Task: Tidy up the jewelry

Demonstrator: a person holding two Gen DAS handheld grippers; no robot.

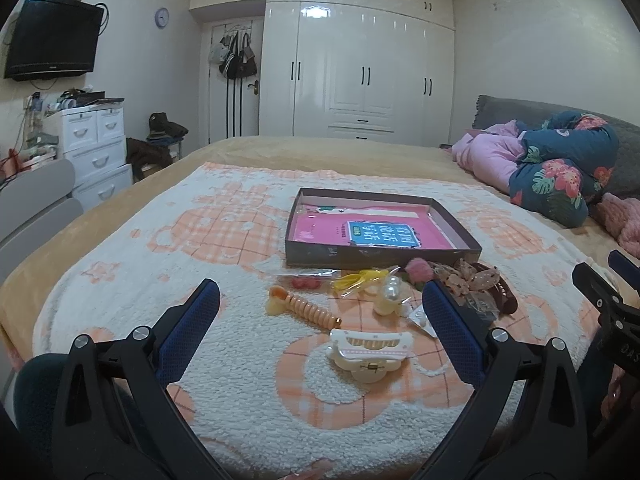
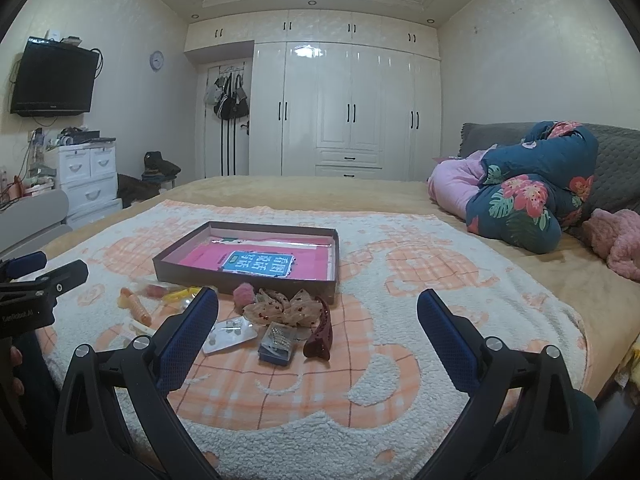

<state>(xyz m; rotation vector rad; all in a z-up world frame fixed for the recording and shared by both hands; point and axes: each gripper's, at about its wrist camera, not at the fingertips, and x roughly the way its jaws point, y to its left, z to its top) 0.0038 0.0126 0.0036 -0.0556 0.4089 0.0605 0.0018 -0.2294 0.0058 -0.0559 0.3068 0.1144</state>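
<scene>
Open blanket: bare peach-and-white fleece blanket (image 2: pixel 400 360) at 3 o'clock of the clutter.
Blocked: shallow dark cardboard tray (image 2: pixel 248 280) at 12 o'clock, touching the beige bow clip (image 2: pixel 280 306).

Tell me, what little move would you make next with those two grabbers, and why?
Probably lower the left gripper onto the white hair clip and close on it. Both grippers are open and hold nothing, that clip lies nearest between the left fingers, and the box behind the pile has no hair pieces in it yet.
</scene>
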